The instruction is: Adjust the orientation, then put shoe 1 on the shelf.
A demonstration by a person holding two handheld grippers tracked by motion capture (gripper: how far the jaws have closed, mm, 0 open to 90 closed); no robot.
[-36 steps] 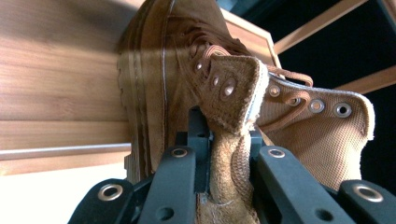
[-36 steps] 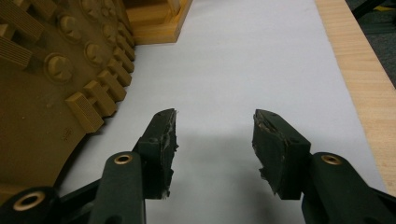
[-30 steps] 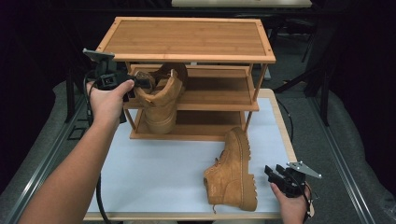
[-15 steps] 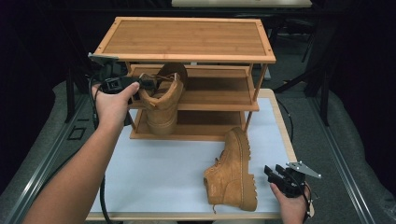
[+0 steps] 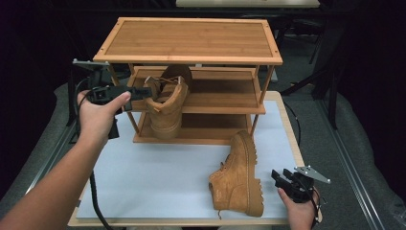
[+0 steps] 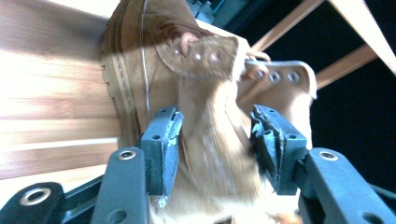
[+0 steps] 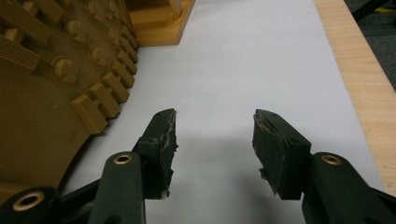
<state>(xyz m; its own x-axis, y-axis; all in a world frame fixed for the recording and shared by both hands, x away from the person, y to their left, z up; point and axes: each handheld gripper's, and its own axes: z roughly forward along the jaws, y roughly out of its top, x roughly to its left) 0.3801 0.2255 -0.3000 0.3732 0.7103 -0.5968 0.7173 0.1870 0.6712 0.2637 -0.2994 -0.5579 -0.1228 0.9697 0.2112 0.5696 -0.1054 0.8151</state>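
My left gripper [image 5: 143, 92] has its fingers [image 6: 161, 144] closed around the collar of one tan boot [image 5: 167, 108], holding it tilted at the middle shelf of the bamboo shoe rack [image 5: 191, 43], I judge to seat it there. The second boot [image 5: 242, 179] lies on its side on the white mat [image 5: 158, 177] covering the desk [image 5: 287, 120], just beside my right gripper [image 5: 282, 178], whose fingers [image 7: 161, 140] are spread apart and empty over the mat, probably ready for it. Around the desk the room is dark, with grey flooring.
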